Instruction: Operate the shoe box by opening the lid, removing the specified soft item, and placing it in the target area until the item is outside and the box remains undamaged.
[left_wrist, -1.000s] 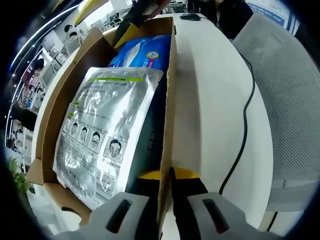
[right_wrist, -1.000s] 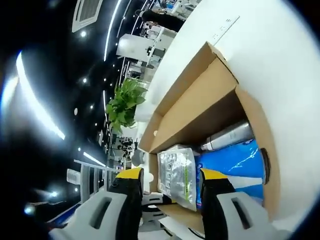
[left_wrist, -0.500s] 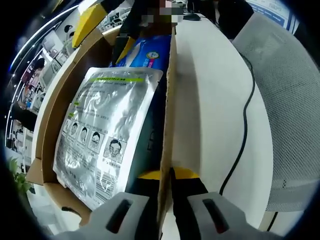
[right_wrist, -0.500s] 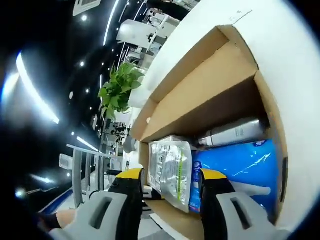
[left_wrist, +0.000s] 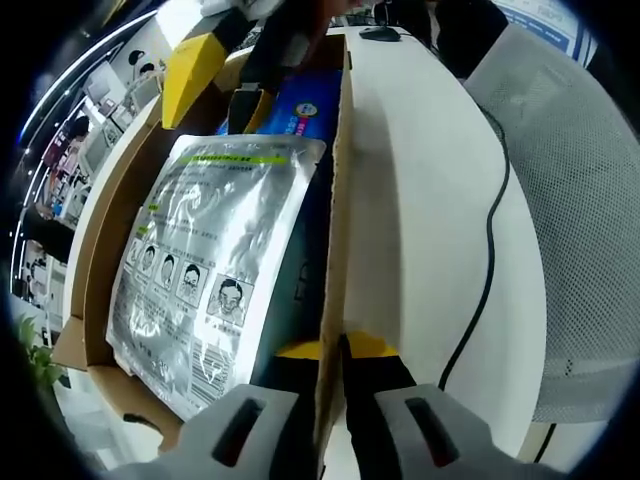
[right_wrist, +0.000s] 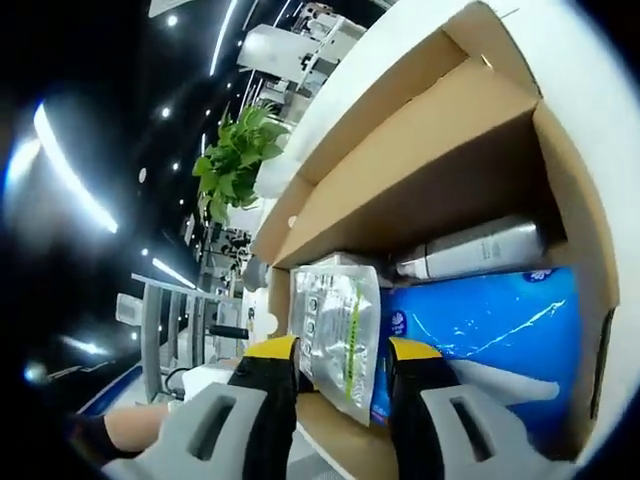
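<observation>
While the left gripper (left_wrist: 330, 350) is clamped narrowly on the right-hand wall of the shoe box (left_wrist: 338, 180), its yellow-tipped jaws sit one on each side of that cardboard edge, near the silver pouch (left_wrist: 205, 280). This grip is unchanged from a second ago.

The silver pouch, printed with small face diagrams, lies on top inside the open box, overlapping a blue packet (left_wrist: 300, 105). The box rests on a white table (left_wrist: 420, 200) with a black cable (left_wrist: 490, 250) trailing across it beside a mesh chair (left_wrist: 585, 200).

In the right gripper view, the right gripper (right_wrist: 340, 365) stands apart, jaws wide, holding nothing, with the near end of the pouch (right_wrist: 335, 325) framed between them; contact cannot be told. Beside the pouch lie the blue packet (right_wrist: 480, 320) and a silver cylinder (right_wrist: 470, 250) against the box wall (right_wrist: 420, 150).

Compared with a second ago, the right gripper (left_wrist: 215, 60) has entered the left gripper view at the far end of the box, and the pouch looms larger between its jaws.
</observation>
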